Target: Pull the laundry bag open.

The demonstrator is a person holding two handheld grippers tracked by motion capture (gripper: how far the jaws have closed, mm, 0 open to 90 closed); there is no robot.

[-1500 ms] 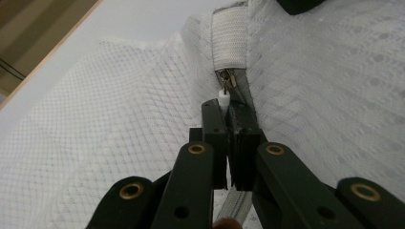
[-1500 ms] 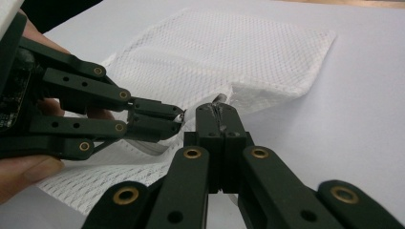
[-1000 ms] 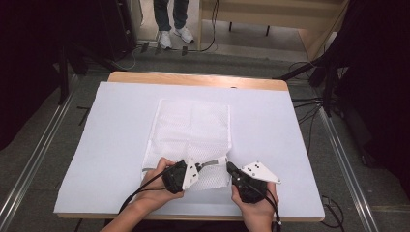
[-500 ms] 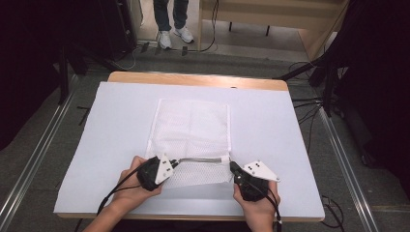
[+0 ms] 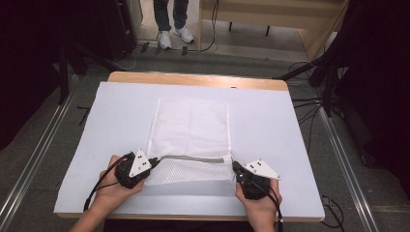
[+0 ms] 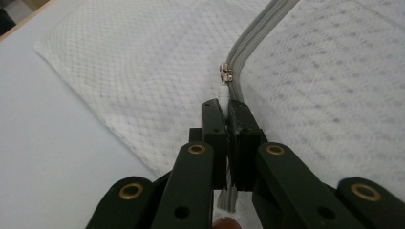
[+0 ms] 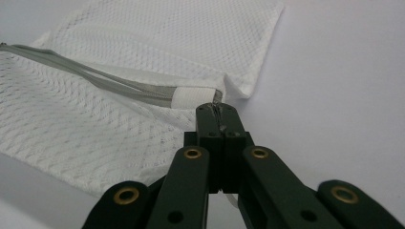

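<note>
High view: my left gripper (image 5: 153, 161) and right gripper (image 5: 236, 166) pinch the limp white mesh zipper bag (image 5: 191, 126) at its grey zipper's (image 5: 193, 158) ends near the table's (image 5: 290, 145) front edge.

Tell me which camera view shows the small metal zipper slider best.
The left gripper view: the small metal zipper slider sits close and sharp on the grey zipper tape, just past the tongs. In the high view it is too small to tell.
</note>
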